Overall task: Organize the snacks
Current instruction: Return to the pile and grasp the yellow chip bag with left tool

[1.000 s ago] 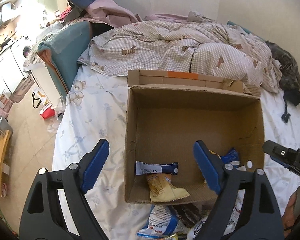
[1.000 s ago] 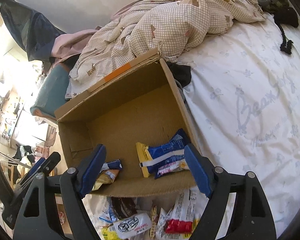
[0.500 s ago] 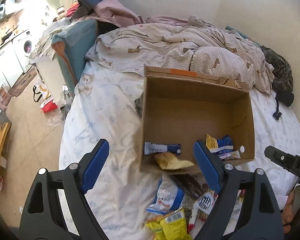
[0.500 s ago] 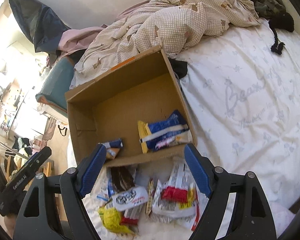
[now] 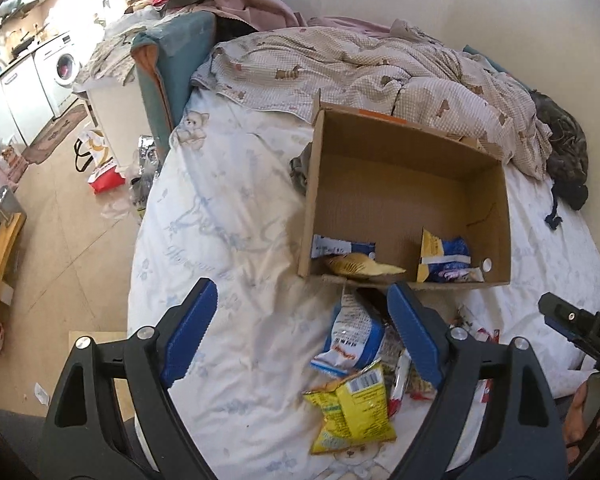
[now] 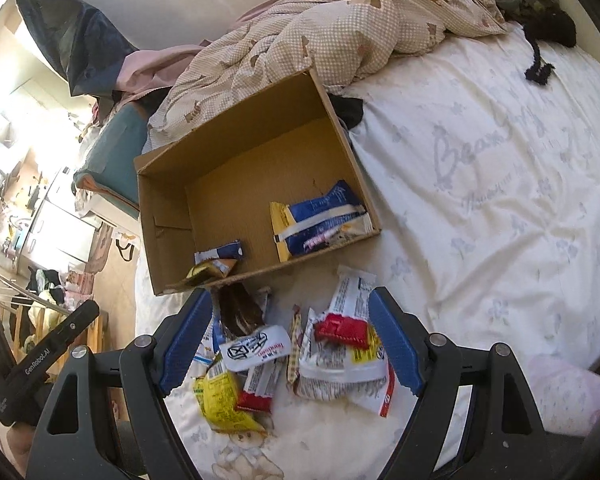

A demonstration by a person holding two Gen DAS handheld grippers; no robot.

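1. While the cardboard box [image 6: 256, 184] lies on its side on the bed sheet [image 6: 480, 184] with its opening toward the cameras, only a few packets sit inside: a blue-and-yellow packet [image 6: 316, 216] by the right wall, a small blue wrapper [image 5: 342, 246] and a tan packet [image 5: 360, 266] at the left near the lip.
2. Snack pile [image 6: 300, 352] lies loose on the sheet just in front of the box mouth: yellow bag [image 5: 352, 408], blue-and-white bag [image 5: 354, 334], a white wrapper with black print [image 6: 256, 348], a red-topped packet [image 6: 342, 330], a dark brown wrapper [image 6: 240, 312].
3. Change over the last second: both cameras have pulled back and up from the box. It now reads smaller and farther, and the pile, barely in frame before, is in full view. Box contents look the same.
4. Left gripper [image 5: 300, 340]: blue pads spread wide, nothing between them, hovering over the sheet at the pile's left edge.
5. Right gripper [image 6: 290, 340]: also spread wide and empty, framing the middle of the pile from above.
6. Reading: the retreat suggests a drop-off is done and the next pick is being lined up. Most of the job remains; the bulk of the snacks is outside the box.
7. Surroundings: rumpled checked duvet [image 5: 380, 68] behind the box, dark clothing [image 5: 564, 148] at far right.
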